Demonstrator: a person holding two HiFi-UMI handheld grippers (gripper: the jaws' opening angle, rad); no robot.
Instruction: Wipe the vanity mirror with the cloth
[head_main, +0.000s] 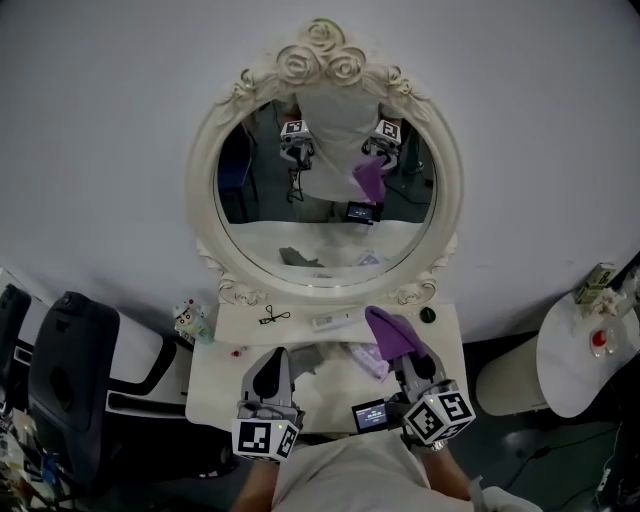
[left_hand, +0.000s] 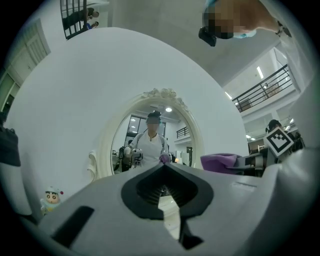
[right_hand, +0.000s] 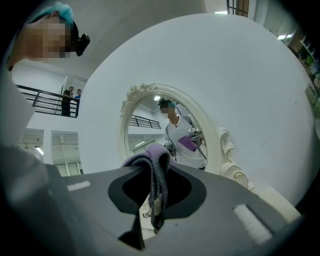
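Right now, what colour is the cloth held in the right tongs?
The cloth is purple, clearest in the head view.

Plain white wall (head_main: 100, 150) across the far side, evenly lit. Against it, there's a white tabletop (head_main: 212, 385). Over on the left, a black office chair (head_main: 70, 360) sits on the dark floor (head_main: 540, 455). Off to the right, a small round white side table (head_main: 575, 365). High overhead, a dark balcony railing (left_hand: 265, 90) runs along an upper level, and a strip light (left_hand: 259, 72) glows on the ceiling.
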